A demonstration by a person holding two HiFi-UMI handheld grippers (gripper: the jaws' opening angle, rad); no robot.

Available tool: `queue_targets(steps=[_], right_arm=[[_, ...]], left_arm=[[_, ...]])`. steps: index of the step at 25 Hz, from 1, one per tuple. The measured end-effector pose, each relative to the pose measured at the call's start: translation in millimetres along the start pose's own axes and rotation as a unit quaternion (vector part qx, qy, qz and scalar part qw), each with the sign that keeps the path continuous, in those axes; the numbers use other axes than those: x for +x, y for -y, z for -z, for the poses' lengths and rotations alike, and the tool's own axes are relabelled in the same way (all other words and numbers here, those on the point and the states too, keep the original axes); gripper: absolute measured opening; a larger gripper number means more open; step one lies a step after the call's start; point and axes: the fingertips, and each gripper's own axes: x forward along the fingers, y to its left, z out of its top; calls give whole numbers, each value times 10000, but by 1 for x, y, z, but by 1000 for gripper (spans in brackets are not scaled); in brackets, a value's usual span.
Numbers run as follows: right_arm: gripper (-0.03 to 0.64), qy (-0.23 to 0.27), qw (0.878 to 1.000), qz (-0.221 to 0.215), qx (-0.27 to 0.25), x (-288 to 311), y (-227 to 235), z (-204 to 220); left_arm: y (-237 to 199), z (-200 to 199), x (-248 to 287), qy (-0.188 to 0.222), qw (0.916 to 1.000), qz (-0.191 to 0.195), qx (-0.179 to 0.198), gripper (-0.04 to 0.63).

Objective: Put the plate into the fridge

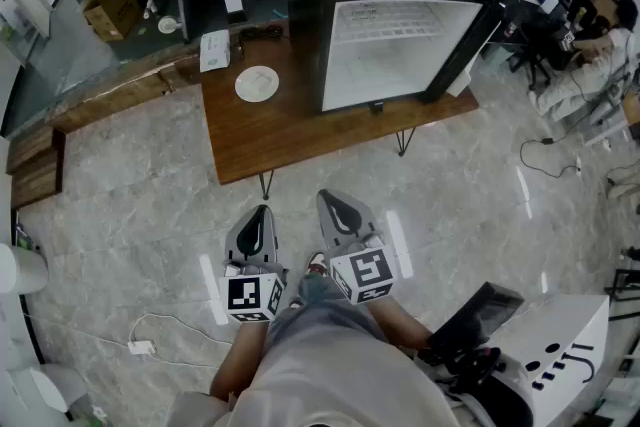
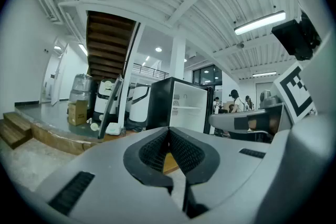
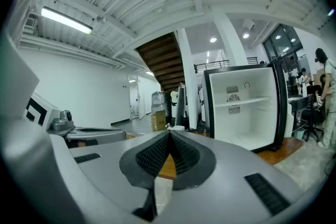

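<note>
A white plate (image 1: 257, 83) lies on the left part of the wooden table (image 1: 290, 130), left of the black mini fridge (image 1: 390, 15). The fridge door (image 1: 478, 30) stands open at the right and the white inside holds nothing I can see. My left gripper (image 1: 262, 212) and right gripper (image 1: 330, 199) hang side by side over the floor, short of the table's near edge, both shut with nothing held. The fridge (image 2: 178, 105) shows ahead in the left gripper view, and the fridge (image 3: 247, 113) fills the right of the right gripper view. Both grippers (image 2: 169, 131) (image 3: 169, 136) have their pads together.
A white box (image 1: 214, 50) lies at the table's far left corner. Wooden steps (image 1: 35, 165) run along the left. A cable and plug (image 1: 140, 345) lie on the marble floor. Seated people and desks (image 1: 590, 25) are at the far right. A white machine (image 1: 560, 365) stands at my right.
</note>
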Motion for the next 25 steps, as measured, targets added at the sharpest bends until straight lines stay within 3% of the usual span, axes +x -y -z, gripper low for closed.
queue_targets(steps=[8,14,19,25], right_arm=[[15,88,9994,179,-278,-80,-117,17],[17,127,9990,245,-343,-111,-166,15],[17,163,9990,300,-281,-107,-165,13],[17,187,9990,341,-230,-54,-115,6]], left_arm=[[-2,2,-143,165,9998,45,-51,18],[-8,7,-202,252,9994,80,-226,18],[-14,0,-198,303,9992,117,-228,18],[-20,0,-122,262,9990,287,-209,18]])
